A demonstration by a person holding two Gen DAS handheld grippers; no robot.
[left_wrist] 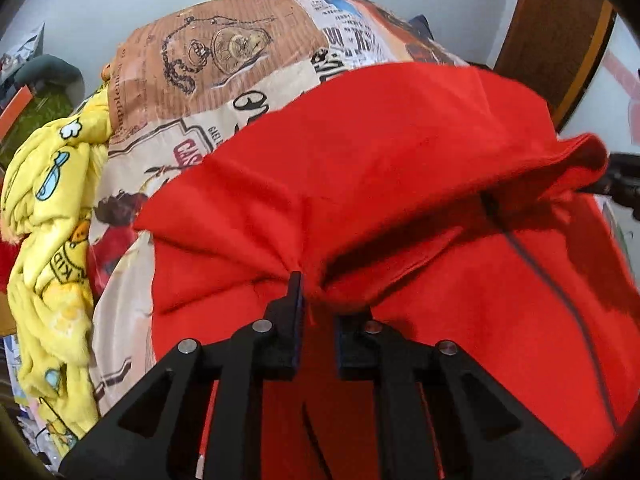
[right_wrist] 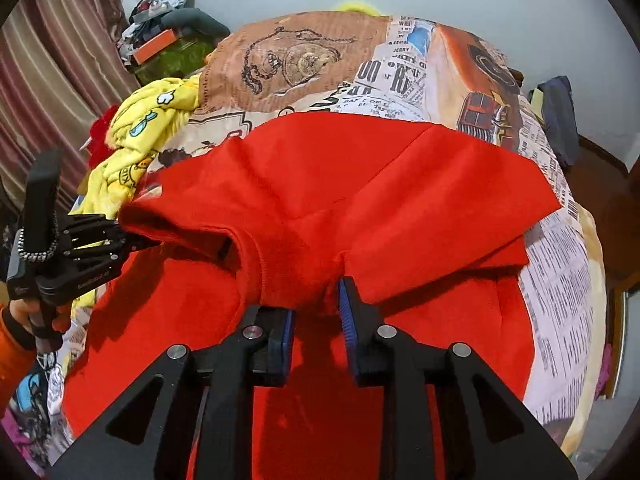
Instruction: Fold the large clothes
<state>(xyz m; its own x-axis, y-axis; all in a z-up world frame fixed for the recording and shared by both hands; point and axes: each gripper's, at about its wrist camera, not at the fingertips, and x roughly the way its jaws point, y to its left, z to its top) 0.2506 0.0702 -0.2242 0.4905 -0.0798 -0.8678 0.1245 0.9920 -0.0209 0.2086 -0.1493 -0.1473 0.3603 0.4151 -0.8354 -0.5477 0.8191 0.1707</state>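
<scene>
A large red garment (left_wrist: 400, 168) lies on a bed with a printed newspaper-pattern sheet (left_wrist: 208, 60). My left gripper (left_wrist: 320, 300) is shut on a bunched edge of the red garment and lifts it above the lower layer. My right gripper (right_wrist: 316, 300) is shut on another part of the same red garment (right_wrist: 340, 184), near its ribbed edge. The fabric hangs in a fold between the two grippers. The left gripper also shows in the right wrist view (right_wrist: 140, 244), clamped on the cloth's left corner. The right gripper's tip shows at the right edge of the left wrist view (left_wrist: 620, 184).
A crumpled yellow cartoon-print blanket (left_wrist: 52, 216) lies at the bed's left side, also in the right wrist view (right_wrist: 140, 140). Clutter and a striped curtain (right_wrist: 60, 72) stand at the left. A wooden door frame (left_wrist: 560, 40) is at the right. A white wall is behind.
</scene>
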